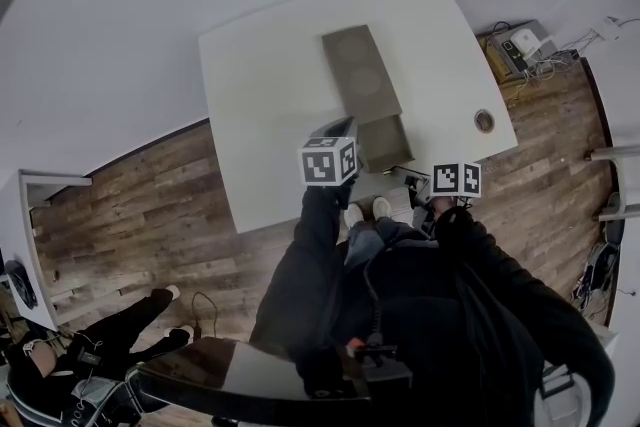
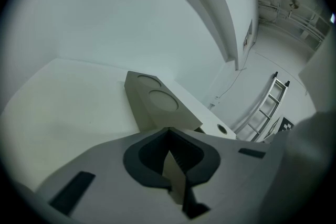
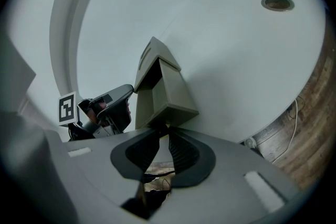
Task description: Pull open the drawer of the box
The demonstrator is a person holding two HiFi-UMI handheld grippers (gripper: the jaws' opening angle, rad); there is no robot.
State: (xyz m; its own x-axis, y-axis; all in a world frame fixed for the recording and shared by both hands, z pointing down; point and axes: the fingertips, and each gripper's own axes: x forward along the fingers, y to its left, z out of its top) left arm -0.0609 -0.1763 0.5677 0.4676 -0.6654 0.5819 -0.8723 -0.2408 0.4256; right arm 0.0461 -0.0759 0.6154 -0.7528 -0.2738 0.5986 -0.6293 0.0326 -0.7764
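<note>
Head view: the box (image 1: pixel 360 73) lies on the white tabletop (image 1: pixel 260 115). Its drawer (image 1: pixel 385 143) sticks out toward the person. The left tool (image 1: pixel 343 127) is just beside the drawer. The right tool (image 1: pixel 408 175) is at the drawer's front.

Left gripper view: the tool is clenched and holds nothing. The box sits right ahead.

Right gripper view: the tool is grasping the drawer's front wall. The open drawer is straight ahead.
</note>
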